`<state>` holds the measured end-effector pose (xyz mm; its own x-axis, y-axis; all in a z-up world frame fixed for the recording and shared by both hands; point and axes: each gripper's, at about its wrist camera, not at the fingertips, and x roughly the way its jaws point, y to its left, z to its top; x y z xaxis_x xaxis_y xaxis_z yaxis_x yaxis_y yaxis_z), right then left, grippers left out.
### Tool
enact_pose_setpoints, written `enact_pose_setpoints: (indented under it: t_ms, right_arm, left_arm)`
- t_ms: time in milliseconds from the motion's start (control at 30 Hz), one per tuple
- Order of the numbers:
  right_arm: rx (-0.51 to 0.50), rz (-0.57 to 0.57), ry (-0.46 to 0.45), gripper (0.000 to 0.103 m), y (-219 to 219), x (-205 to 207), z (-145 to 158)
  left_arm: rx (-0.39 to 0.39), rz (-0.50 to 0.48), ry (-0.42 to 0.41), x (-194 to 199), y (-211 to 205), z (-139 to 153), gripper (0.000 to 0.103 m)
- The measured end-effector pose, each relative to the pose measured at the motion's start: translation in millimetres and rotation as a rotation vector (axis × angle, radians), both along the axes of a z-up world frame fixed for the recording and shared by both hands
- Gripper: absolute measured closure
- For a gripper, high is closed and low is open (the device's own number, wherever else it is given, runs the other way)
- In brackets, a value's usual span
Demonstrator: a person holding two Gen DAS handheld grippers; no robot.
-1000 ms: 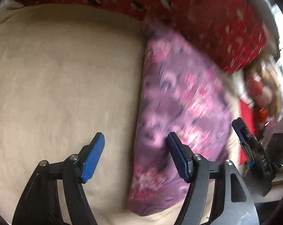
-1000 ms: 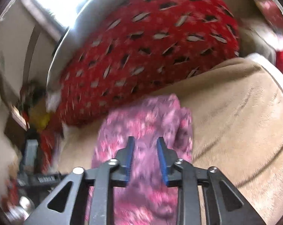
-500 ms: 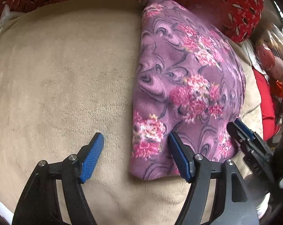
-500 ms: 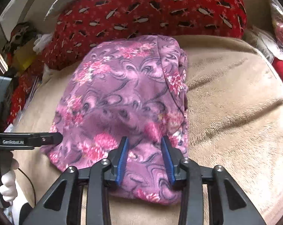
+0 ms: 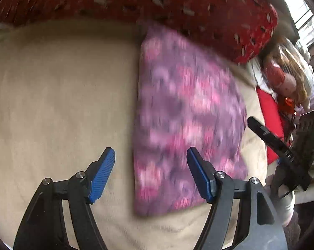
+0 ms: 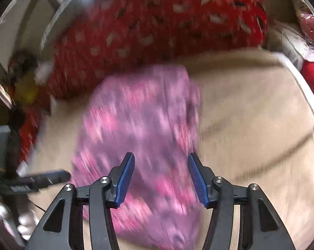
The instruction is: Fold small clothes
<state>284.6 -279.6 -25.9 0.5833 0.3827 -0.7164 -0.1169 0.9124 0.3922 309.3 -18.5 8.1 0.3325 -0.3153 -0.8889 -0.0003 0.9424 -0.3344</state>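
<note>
So the whole thing sits on a soft beige fleece blanket [image 5: 59, 95] spread over what looks like a bed, with a big red cushion with pale flecks [image 5: 177, 6] bulging along the far edge. The folded purple-and-pink floral fleece garment [image 5: 186, 120] lies flat on the blanket as a tall, roughly rectangular pad, its top end tucked right up against the cushion. Both shots are pretty motion-blurred, so the print is just smeared blotches.

The left gripper [image 5: 150, 175] has its ribbed blue pads spread wide and holds nothing, hovering over the garment's near-left edge. The right gripper [image 6: 161, 177] is also parted, empty, above the garment's near end.

Only the left wrist view catches a long-haired doll [image 5: 286, 77] and a bright window off to the right. The right wrist view shows a white rim [image 6: 302, 87] edging the blanket, plus the other gripper's black finger poking in at left.
</note>
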Motion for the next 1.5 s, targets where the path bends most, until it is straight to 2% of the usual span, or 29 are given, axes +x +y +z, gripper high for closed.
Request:
enact_pose_setpoints:
  t_ms: [33,100,167,200,233,267,300,333,367,400,433,500,533,567,600,633,700,800,867,933,967,1000,1033,1067,1167,1200,1233,1333,1500]
  right_arm:
    - [0.034,-0.025,-0.007,0.039,-4.0,13.8,5.6]
    - [0.051,-0.057,0.008,0.038,-5.9,39.3,4.8]
    - [0.067,-0.074,0.063,0.038,-5.7,65.3,-4.7]
    - [0.083,-0.085,0.090,0.045,-5.9,75.3,-10.6]
    - [0.123,-0.088,0.072,0.055,-8.6,78.9,-12.7]
    - [0.149,-0.094,0.044,0.056,-11.2,79.6,-13.3]
    - [0.139,-0.112,0.033,0.057,-13.5,82.9,-15.8]
    - [0.076,-0.154,0.063,0.059,-15.9,88.4,-27.0]
    - [0.041,-0.162,0.129,0.060,-16.7,92.3,-42.2]
    - [0.063,-0.148,0.155,0.061,-19.7,94.8,-51.4]
    - [0.088,-0.150,0.124,0.062,-24.7,92.0,-46.5]
    - [0.090,-0.138,0.122,0.060,-29.2,88.0,-34.5]
    - [0.092,-0.132,0.110,0.055,-31.7,83.4,-27.4]
    - [0.089,-0.133,0.089,0.054,-36.6,77.9,-18.9]
    - [0.108,-0.127,0.071,0.047,-43.3,71.8,-12.5]
    - [0.147,-0.112,0.067,0.035,-47.9,65.7,-11.8]
    - [0.242,-0.089,0.079,0.028,-57.7,55.9,-20.6]
    - [0.315,-0.066,0.122,0.027,-54.3,47.7,-44.9]
    - [0.306,-0.040,0.074,0.025,-41.8,43.3,-43.6]
    - [0.322,0.030,0.092,0.024,-25.1,48.3,-43.2]
    - [0.299,0.042,0.093,0.024,-18.1,50.4,-41.8]
    - [0.280,0.057,0.096,0.025,-13.3,51.8,-40.7]
    - [0.259,0.058,0.097,0.032,-11.1,53.4,-40.1]
    - [0.244,0.055,0.097,0.036,-10.0,54.3,-39.6]
    - [0.156,0.053,0.059,0.060,-2.6,52.3,-32.4]
    - [0.123,0.048,0.035,0.072,0.4,49.7,-28.2]
    - [0.091,0.044,0.012,0.076,4.5,46.8,-23.8]
    - [0.019,0.042,-0.054,0.078,13.7,32.0,-8.9]
    - [-0.002,0.043,-0.076,0.078,23.8,10.6,8.6]
  left_arm:
    - [0.000,0.005,-0.002,12.8,0.8,4.4,0.032]
    - [0.001,0.023,0.004,38.7,2.0,10.6,0.032]
    - [0.000,0.028,0.013,63.4,0.4,12.9,0.032]
    - [0.008,0.032,0.019,72.2,-0.5,11.1,0.032]
    - [0.019,0.035,0.028,80.4,-1.8,6.6,0.032]
    - [0.036,0.037,0.046,87.4,-4.2,-1.7,0.032]
    - [0.080,0.046,0.081,95.3,-10.3,-17.5,0.031]
    - [0.111,0.052,0.116,100.5,-10.8,-31.3,0.025]
    - [0.107,0.059,0.152,104.7,-9.5,-45.9,0.019]
    - [0.069,0.083,0.163,105.4,-4.2,-52.9,0.018]
    - [0.015,0.108,0.156,103.5,3.7,-51.7,0.018]
    - [-0.083,0.122,0.158,97.8,19.6,-45.6,0.018]
    - [-0.132,0.135,0.154,93.3,27.9,-43.0,0.018]
    - [-0.186,0.149,0.147,88.2,36.5,-40.4,0.019]
    - [-0.257,0.162,0.139,79.4,47.4,-38.1,0.019]
    - [-0.298,0.167,0.132,72.5,52.3,-37.8,0.018]
    - [-0.361,0.164,0.135,60.9,57.2,-43.0,0.018]
    - [-0.399,0.111,0.205,53.7,37.8,-62.9,0.018]
    - [-0.358,0.080,0.191,51.5,24.3,-64.0,0.015]
    - [-0.304,0.039,0.155,50.8,8.9,-56.8,0.015]
    - [-0.298,0.038,0.153,51.9,4.1,-55.4,0.019]
    - [-0.309,0.046,0.145,51.6,1.5,-54.1,0.027]
    - [-0.297,0.057,0.139,52.5,0.0,-52.1,0.044]
    - [-0.261,0.067,0.137,54.0,-1.4,-50.6,0.056]
    - [-0.220,0.072,0.100,52.5,-4.7,-42.9,0.075]
    - [-0.198,0.061,0.075,50.4,-6.8,-35.9,0.077]
    - [-0.161,0.050,0.047,46.7,-10.4,-28.5,0.079]
    - [-0.093,0.029,-0.025,37.5,-14.6,-13.3,0.081]
    - [-0.042,0.052,-0.090,9.2,-3.5,11.4,0.081]
